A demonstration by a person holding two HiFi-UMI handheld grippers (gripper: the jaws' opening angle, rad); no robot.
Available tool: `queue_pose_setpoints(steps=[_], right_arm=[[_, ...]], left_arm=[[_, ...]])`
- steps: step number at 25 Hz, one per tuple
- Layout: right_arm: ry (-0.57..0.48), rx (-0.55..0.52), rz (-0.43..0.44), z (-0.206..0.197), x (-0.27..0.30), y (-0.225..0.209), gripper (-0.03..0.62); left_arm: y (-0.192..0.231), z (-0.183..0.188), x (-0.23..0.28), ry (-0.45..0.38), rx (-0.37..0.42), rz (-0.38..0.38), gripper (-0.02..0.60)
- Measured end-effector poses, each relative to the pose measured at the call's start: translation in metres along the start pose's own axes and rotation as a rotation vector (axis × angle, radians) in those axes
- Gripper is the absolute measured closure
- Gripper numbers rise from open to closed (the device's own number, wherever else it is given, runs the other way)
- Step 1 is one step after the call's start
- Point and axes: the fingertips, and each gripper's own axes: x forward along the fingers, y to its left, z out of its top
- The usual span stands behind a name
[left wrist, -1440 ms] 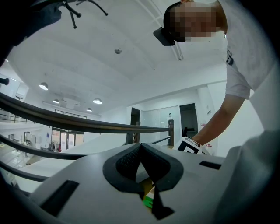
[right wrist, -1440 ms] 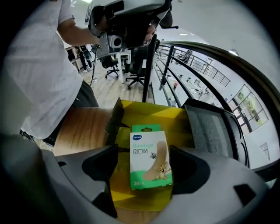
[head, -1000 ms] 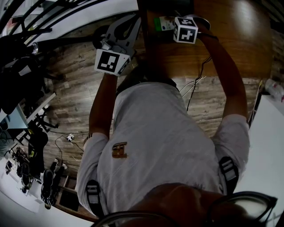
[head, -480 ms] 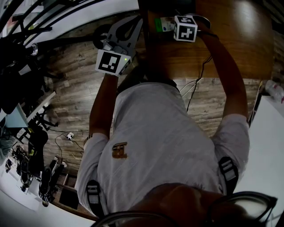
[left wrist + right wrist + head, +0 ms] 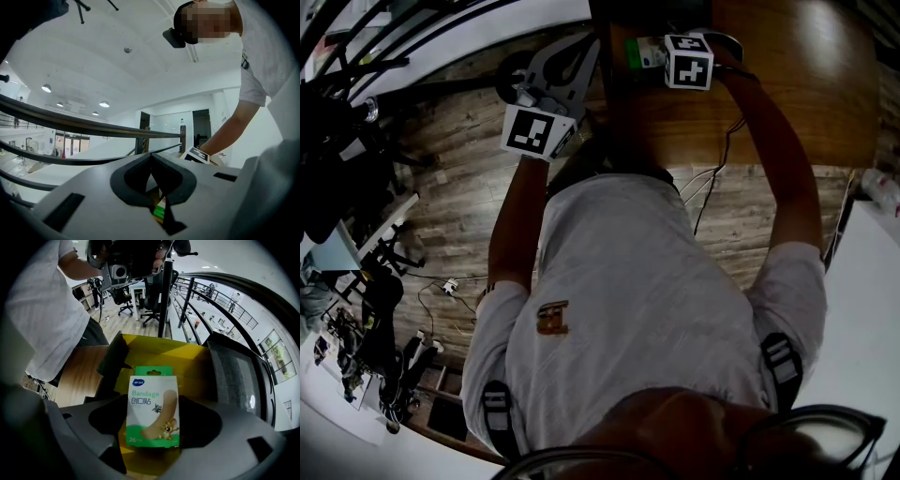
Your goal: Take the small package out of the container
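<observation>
right hand-held gripper [image 5: 152, 434] pinches the bandage package [image 5: 153, 408] upright to draw it from the yellow container [image 5: 190, 357]; left hand-held gripper [image 5: 152, 161] hangs aside, jaws together, holding nothing

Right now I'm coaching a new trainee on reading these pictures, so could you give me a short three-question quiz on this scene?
1. True or false: the left claw grips the pack.
2. Which colour is the inside of the box behind the pack? A yellow, B blue, C red.
3. Fill in: the large English word printed on the pack is ____.

Key:
1. False; the left claw is shut on nothing, and the right claw holds the pack.
2. A.
3. Bandage.
</observation>
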Motion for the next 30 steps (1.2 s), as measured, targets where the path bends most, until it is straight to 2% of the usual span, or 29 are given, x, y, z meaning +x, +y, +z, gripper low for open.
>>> queue_pose_setpoints(steps=[14, 20, 24, 30], right_arm=[[-0.002, -0.029, -0.011, -0.004, 0.001, 0.002, 0.272], [-0.028, -0.023, -0.041, 0.001, -0.007, 0.003, 0.272], [-0.074, 0.005, -0.068, 0.006, -0.018, 0.001, 0.272], [-0.22, 0.11, -0.131, 0.02, -0.046, -0.005, 0.272]], left_arm=[[-0.003, 0.001, 0.001, 0.003, 0.002, -0.013, 0.563], [-0.004, 0.001, -0.001, 0.004, 0.008, -0.018, 0.563], [-0.007, 0.002, -0.003, 0.004, 0.01, -0.025, 0.563], [-0.012, 0.003, -0.004, -0.001, 0.018, -0.043, 0.563]])
